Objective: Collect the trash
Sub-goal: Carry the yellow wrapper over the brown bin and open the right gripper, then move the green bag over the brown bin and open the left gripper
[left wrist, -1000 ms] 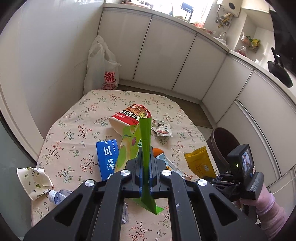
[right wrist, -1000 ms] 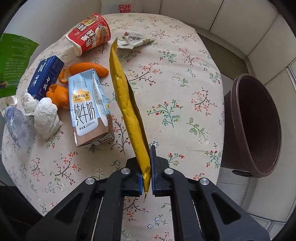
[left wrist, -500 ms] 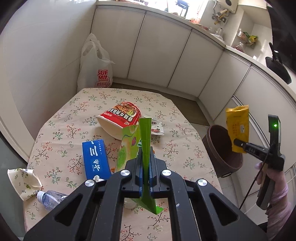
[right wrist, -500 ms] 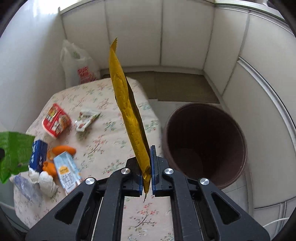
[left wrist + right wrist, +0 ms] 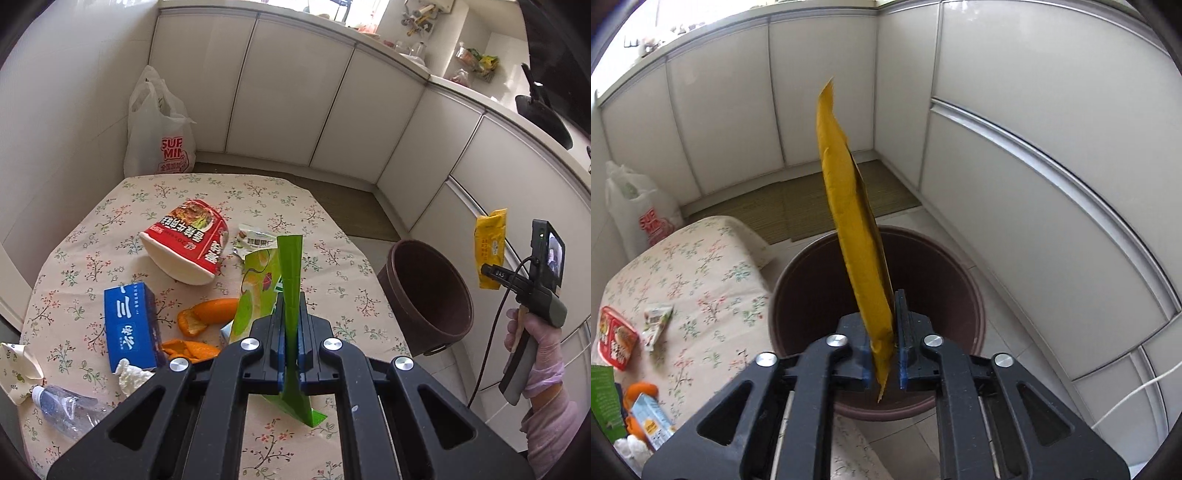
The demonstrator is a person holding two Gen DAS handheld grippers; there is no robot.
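My left gripper (image 5: 291, 314) is shut on a green snack bag (image 5: 290, 266), held upright above the flowered table (image 5: 110, 221). My right gripper (image 5: 884, 325) holds a yellow snack bag (image 5: 849, 206) upright over the brown bin (image 5: 938, 280); its jaws stand slightly apart, and the bag rests against the left pad. The right gripper also shows in the left wrist view (image 5: 493, 273), with the yellow bag (image 5: 490, 243) just right of the bin (image 5: 424, 295). On the table lie a red noodle cup (image 5: 188, 240), a blue box (image 5: 129, 325), orange peels (image 5: 207, 317) and a small wrapper (image 5: 256, 242).
A crushed bottle (image 5: 62, 402), a paper cup (image 5: 18, 369) and crumpled tissue (image 5: 131, 374) lie at the table's near left. A white shopping bag (image 5: 159, 133) stands on the floor behind the table. Cabinets (image 5: 295, 103) run along the back and right. A milk carton (image 5: 652, 424) lies on the table.
My right gripper has swung off the table with the yellow bag and now hangs over the bin; its jaws have loosened a little. My left gripper has held the green bag throughout.
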